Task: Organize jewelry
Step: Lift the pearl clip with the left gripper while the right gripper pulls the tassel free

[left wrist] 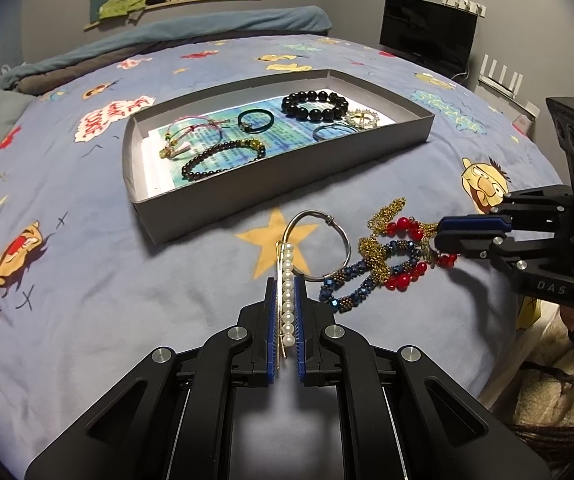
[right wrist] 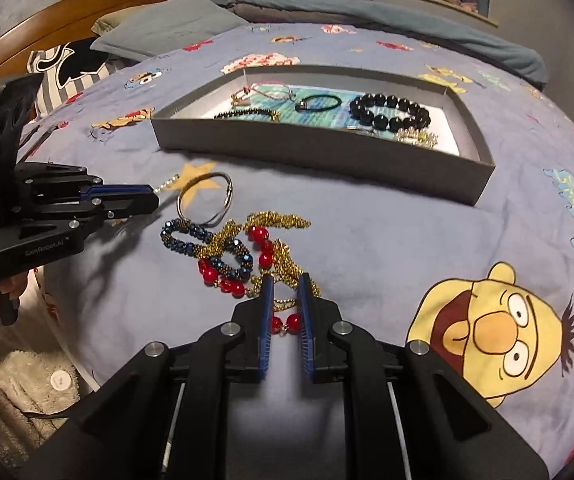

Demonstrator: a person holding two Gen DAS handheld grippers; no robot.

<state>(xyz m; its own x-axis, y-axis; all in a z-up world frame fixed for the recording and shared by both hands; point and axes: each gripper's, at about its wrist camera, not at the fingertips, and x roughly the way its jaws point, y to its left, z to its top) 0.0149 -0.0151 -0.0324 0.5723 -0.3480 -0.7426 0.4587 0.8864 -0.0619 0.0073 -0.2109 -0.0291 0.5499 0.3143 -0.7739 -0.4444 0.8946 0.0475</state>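
Setting: bedroom, with a cartoon-print bedspread as the work surface and a shallow grey tray lying on it beyond the loose pieces.
Pearl pin: the pearl hair pin lay on the bedspread in front of the tray, its near half between the blue pads of the left gripper; the jaws stood narrowed on either side of it, and it looked gripped, though contact was hard to confirm.
Handling, pin: likely light, stiff and thin; smooth pearls could slip, so a hold across the bead row seemed best.
Red necklace: the red bead and gold chain necklace sat in a heap just right of the pin; the right gripper straddled its near end, jaws partly closed around two red beads and chain without clearly pinching.
Handling, necklace: limp and snag-prone; it lay tangled with the blue beaded bracelet, which would probably drag along.
Neighbours: silver bangle overlapped the pin's far end.
Tray contents: black bead bracelet and several others already inside.
Hidden: the pin's underside and clasp, and the chain beneath the right pads.
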